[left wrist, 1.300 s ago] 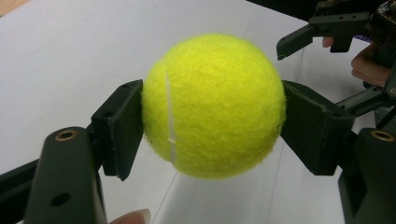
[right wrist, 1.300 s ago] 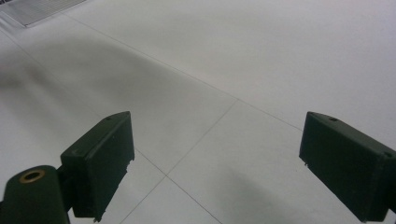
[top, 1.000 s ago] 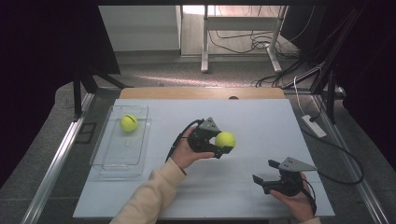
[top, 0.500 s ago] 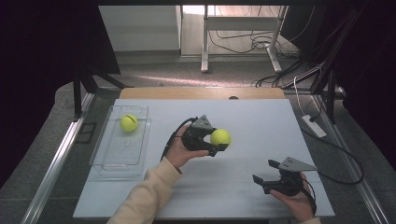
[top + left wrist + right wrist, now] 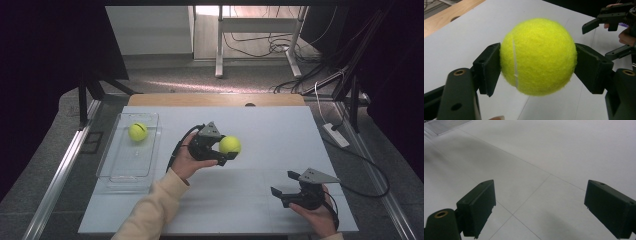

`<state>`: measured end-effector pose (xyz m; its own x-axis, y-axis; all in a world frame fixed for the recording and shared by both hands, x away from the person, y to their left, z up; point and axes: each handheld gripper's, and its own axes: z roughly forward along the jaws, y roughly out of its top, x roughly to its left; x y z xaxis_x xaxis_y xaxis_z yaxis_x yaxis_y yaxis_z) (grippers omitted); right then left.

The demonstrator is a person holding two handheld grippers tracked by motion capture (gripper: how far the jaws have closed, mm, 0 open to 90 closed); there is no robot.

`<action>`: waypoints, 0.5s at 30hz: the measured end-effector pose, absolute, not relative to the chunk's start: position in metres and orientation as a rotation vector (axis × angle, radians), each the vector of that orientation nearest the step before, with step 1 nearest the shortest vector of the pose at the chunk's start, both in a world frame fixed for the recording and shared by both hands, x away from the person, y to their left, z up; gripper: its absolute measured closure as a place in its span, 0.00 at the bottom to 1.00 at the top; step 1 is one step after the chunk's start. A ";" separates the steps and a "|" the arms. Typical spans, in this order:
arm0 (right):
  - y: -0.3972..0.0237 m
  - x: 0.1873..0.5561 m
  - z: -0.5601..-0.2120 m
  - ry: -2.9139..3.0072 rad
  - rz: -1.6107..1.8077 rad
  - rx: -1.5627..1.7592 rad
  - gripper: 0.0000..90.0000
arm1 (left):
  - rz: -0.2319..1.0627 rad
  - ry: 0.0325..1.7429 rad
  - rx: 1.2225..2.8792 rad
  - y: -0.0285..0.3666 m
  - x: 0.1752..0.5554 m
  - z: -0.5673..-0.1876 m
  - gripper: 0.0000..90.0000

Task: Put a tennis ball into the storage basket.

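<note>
Now my left claw (image 5: 223,148) grips a tennis ball (image 5: 230,145) above mid-tabletop (image 5: 280,130), jaws pinching both sides. I judge this a carry toward the clear tray (image 5: 120,170) at nine o'clock, where another ball (image 5: 137,132) sits. Open room lies between. My right claw (image 5: 286,184) rests wide at five o'clock.
</note>
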<state>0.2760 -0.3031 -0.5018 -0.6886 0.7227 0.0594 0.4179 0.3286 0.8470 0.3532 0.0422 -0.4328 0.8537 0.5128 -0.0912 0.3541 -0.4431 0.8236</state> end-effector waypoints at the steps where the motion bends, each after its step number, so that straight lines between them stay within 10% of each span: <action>1: -0.303 0.276 -0.502 2.270 1.298 1.018 0.11 | 0.214 0.633 2.078 0.043 0.353 -0.433 0.30; 15: -0.301 0.277 -0.501 2.267 1.298 1.017 0.11 | 0.249 0.660 2.057 0.061 0.351 -0.430 0.30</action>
<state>0.2768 -0.3014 -0.5012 -0.6874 0.7239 0.0581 0.4164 0.3272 0.8483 0.3509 0.0609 -0.4300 0.8349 0.5445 -0.0801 0.3558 -0.4230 0.8333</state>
